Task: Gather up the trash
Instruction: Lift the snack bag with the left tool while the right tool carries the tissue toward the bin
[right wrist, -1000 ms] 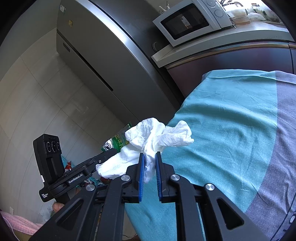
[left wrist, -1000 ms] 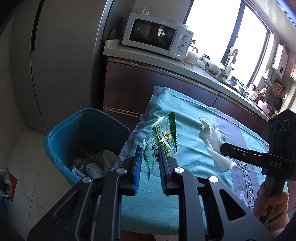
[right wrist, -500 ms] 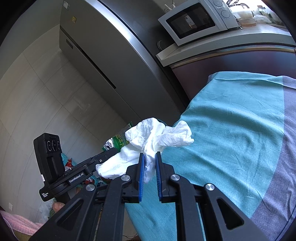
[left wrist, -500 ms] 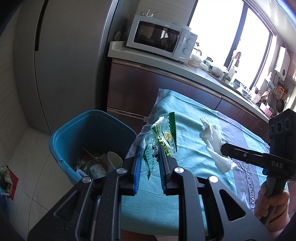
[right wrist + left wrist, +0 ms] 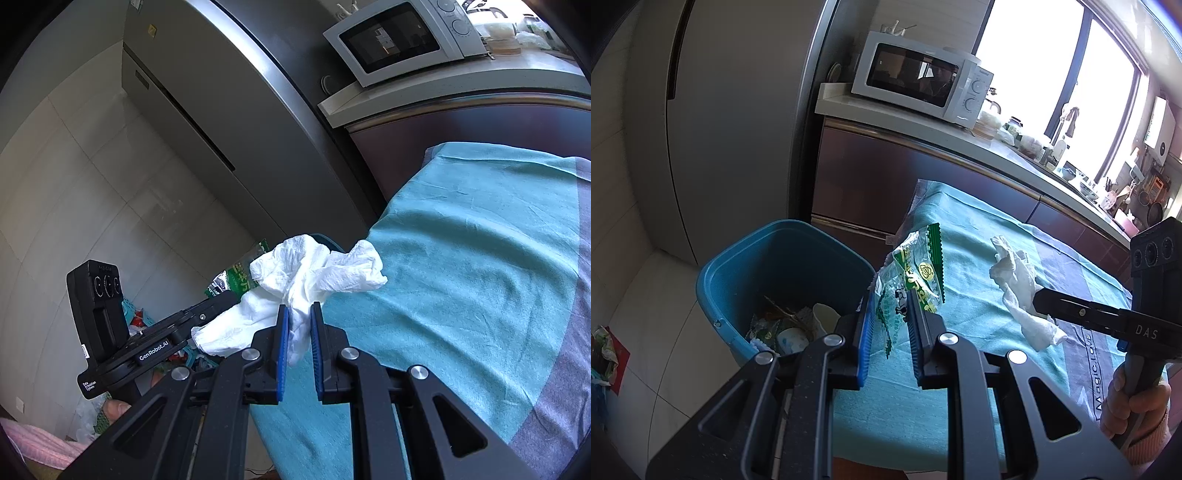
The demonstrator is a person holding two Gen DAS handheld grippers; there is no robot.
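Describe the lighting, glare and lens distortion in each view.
Left wrist view: the window is blown out to white and backlights the counter; fisheye bends the fridge edge. Right wrist view: softer, even light, dark vignette at the corners, and the crumpled tissue in the right claw stays sharp.

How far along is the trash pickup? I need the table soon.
Done: the blue bin already holds a cup and wrappers. In hand: left tongs grip a green snack wrapper; right tongs grip a crumpled white tissue. Left: dropping both in the bin.
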